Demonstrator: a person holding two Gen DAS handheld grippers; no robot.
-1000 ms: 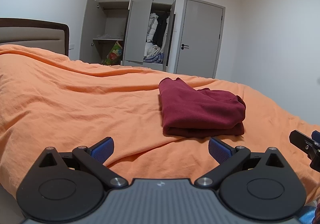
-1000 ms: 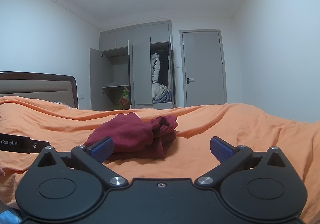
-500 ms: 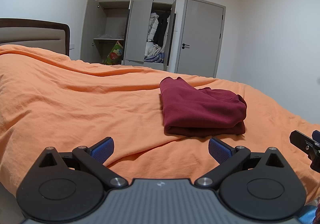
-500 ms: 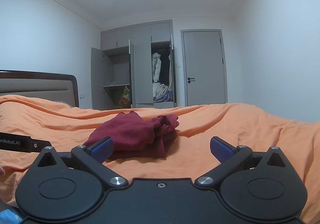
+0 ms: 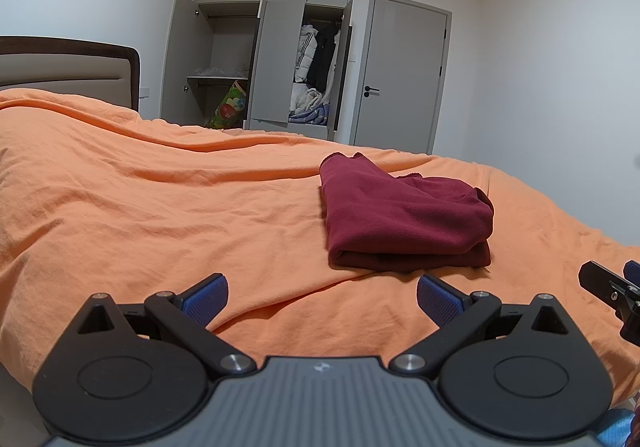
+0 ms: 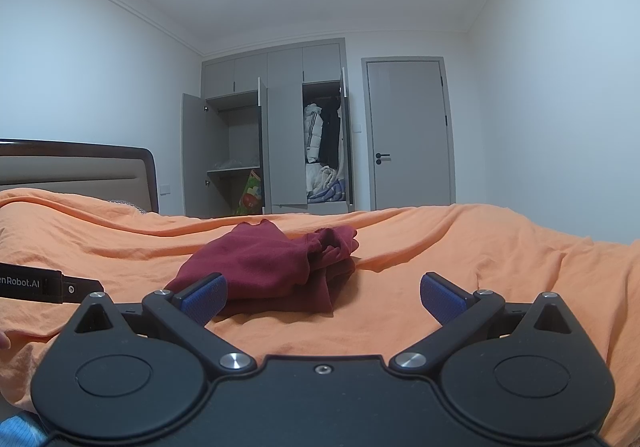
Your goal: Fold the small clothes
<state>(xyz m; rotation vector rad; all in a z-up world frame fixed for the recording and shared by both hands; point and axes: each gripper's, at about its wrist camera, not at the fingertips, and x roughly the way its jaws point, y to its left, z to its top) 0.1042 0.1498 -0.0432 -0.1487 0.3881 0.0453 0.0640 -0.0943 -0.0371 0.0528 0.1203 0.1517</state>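
Maroon garment (image 5: pixel 404 223) lies folded on orange bedspread (image 5: pixel 160 215), ahead of both grippers, touched by neither. Left gripper (image 5: pixel 322 297) spread wide, nothing between blue pads (image 5: pixel 206 297). Right gripper (image 6: pixel 323 297) likewise spread, empty.

Left wrist view shows neat stacked fold edge facing camera, plus tip of right gripper at right frame edge. Right wrist view shows garment's bunched end, looser folds, possibly sleeve or cuff, hard to tell; also left gripper's black body at left edge.

Open wardrobe (image 6: pixel 280 151) and closed door (image 6: pixel 410 135) behind bed.
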